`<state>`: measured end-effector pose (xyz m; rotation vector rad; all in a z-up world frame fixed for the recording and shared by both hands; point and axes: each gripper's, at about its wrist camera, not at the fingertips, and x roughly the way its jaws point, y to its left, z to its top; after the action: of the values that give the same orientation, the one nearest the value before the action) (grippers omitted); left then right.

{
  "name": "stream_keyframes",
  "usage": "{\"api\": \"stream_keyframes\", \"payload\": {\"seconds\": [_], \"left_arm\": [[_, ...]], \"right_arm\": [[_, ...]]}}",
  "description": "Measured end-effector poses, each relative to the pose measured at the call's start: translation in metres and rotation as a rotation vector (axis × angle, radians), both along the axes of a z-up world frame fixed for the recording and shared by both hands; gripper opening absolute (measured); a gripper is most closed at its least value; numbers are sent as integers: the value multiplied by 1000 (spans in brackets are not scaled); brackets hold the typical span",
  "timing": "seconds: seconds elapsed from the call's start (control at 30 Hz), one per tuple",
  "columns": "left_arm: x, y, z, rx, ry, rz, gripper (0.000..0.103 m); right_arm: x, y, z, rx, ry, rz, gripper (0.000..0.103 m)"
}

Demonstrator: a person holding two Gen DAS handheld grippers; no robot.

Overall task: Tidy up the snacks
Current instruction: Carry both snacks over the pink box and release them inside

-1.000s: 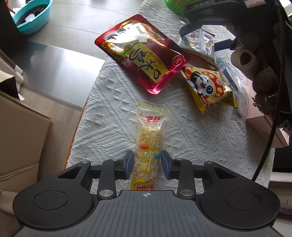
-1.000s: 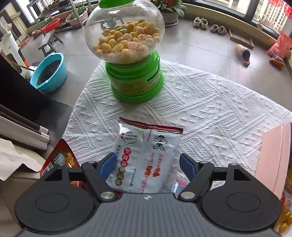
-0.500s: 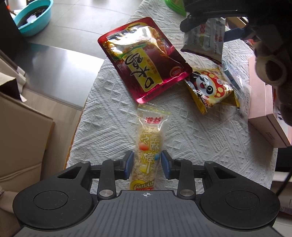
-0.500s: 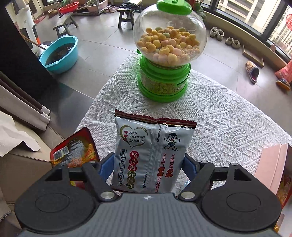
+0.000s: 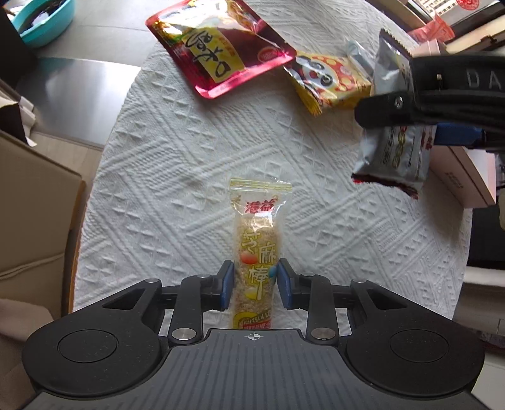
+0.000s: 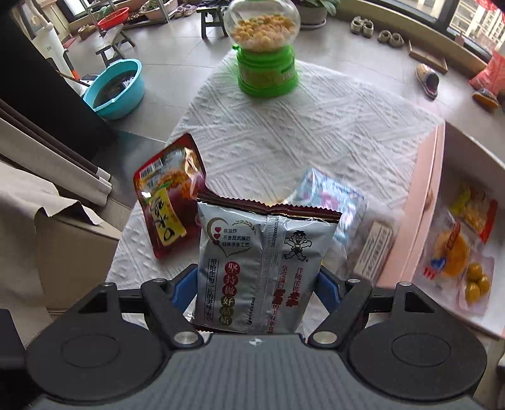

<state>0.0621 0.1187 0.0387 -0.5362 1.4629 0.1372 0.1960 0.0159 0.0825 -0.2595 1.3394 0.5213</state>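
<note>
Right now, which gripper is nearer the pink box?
Right. The right gripper, gripping the silver snack bag, is beside the pink box; the left gripper is farther off, closing on the sesame stick.

Grey tiled floor point(image 6: 347, 47) lit by daylight from windows point(image 6: 467, 19); teal basin point(image 6: 115, 90), stools point(image 6: 211, 22), slippers point(image 6: 427, 79) seen on floor.

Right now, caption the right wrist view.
Right hand-held gripper carrying silver snack bag above table, pink box alongside.

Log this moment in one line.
left gripper: closing on clear sesame-stick packet | right gripper: holds silver cracker bag, lifted
</note>
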Motion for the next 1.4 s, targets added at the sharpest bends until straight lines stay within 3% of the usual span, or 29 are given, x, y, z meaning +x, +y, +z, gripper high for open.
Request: {"api": "stream_keyframes", "payload": {"seconds": [0.13, 0.3, 0.5, 0.67, 0.9, 0.93, 1.03, 1.13, 1.2, 1.4], "left_arm": [[-5, -18, -3, 7, 36, -38, 34], [7, -48, 3, 8, 30, -90, 34], [31, -86, 19, 13, -11, -142, 34], [77, -108, 54, 7, -138, -131, 34], [162, -143, 116, -85, -383, -128, 36], [175, -146, 116, -98, -416, -134, 39], [208, -150, 102, -83, -420, -127, 36], [210, -140, 107, -143, -457, -92, 36], [200, -127, 112, -92, -480, -84, 36], [159, -79, 82, 0, -358, -25, 36]], "right_arm": [[-25, -43, -21, -51, 39, -31, 77], [-56, -94, -36, -136, 6, -64, 77], [-64, -148, -39, -89, 76, -170, 77], [-62, -187, -25, -69, 30, -164, 77], [-59, -229, -6, -79, -36, -77, 77], [-59, -233, -1, -73, -51, -70, 77], [-55, -242, 15, -34, -105, -79, 77], [-47, -246, 27, -22, -168, -111, 77], [-37, -245, 36, -11, -208, -136, 77], [31, -232, 69, 82, -344, -212, 78]]}}
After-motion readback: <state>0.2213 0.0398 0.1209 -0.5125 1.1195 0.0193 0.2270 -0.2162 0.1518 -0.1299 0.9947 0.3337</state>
